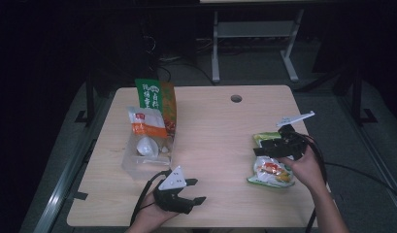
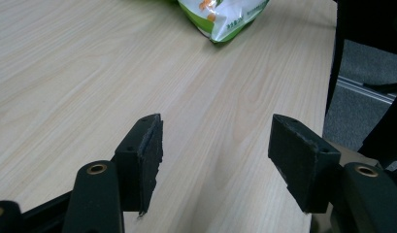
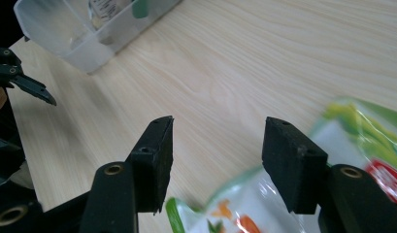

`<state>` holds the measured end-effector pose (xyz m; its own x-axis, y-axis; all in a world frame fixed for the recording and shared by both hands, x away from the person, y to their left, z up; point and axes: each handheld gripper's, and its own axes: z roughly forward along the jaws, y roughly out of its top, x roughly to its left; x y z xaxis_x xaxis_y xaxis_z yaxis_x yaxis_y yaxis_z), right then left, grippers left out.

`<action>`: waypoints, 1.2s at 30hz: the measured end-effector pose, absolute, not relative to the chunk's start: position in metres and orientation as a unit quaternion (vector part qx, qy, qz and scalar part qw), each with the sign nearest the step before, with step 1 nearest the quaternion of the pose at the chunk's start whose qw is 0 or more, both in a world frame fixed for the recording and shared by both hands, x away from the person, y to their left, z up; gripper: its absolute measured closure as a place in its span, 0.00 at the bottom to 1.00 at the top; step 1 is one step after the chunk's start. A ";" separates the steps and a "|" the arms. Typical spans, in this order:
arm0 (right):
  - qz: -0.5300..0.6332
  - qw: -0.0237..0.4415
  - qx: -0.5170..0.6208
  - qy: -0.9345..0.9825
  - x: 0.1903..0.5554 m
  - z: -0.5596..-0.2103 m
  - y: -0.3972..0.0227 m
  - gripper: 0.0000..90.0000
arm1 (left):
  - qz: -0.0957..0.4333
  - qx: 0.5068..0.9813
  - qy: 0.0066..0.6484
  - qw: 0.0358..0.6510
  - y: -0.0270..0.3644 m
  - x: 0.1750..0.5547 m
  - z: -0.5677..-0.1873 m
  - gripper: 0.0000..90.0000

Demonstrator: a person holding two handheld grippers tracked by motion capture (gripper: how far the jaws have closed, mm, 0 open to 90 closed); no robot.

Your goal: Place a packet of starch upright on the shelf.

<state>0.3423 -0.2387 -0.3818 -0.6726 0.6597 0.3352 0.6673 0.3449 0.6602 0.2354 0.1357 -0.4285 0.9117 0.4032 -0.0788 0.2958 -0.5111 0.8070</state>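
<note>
The right tool (image 1: pixel 270 148) hangs over the upper edge of a green and white snack bag (image 1: pixel 271 171), its jaws standing wide apart with nothing clamped between them. In the right gripper view the two black pads (image 3: pixel 295 162) frame bare wood, and the bag (image 3: pixel 332 170) lies just under and beyond them, its crinkled film at about four o'clock from the gap. That reads as a tool lined up over the bag's edge for a pinch, with no contact between pads and film that can be seen.

The left tool (image 1: pixel 192 190) rests low near the front edge of the table (image 1: pixel 220 131), at about seven o'clock from the table's middle. Its jaws are also apart and empty; in the left gripper view they point across open wood toward the bag (image 2: pixel 220 17), which lies well away at about one o'clock. It looks parked there, out of the right hand's way.

Farther out, at about ten o'clock on the table, a clear plastic box (image 1: pixel 146 158) sits with its open top up. Inside it stand a tall green packet (image 1: pixel 155 97) and a white packet with an orange band (image 1: pixel 146 124), both leaning toward the far wall, with something pale and rounded at the bottom that is too dim to name. The upright packing suggests the box is the place where the packets go, and the snack bag, lying flat at about four o'clock on the table, is not in it.
</note>
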 end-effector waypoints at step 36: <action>-0.353 -0.030 -0.527 -0.773 0.331 -0.427 -0.333 0.50 | 0.028 0.884 0.171 0.433 0.009 0.297 -0.424 0.41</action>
<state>0.3314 -0.3327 -0.4273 -0.4426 0.8355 0.3256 0.7935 0.1958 0.5763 0.2974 0.0093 -0.4239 0.9399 0.3267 -0.0993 0.2786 -0.5657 0.7761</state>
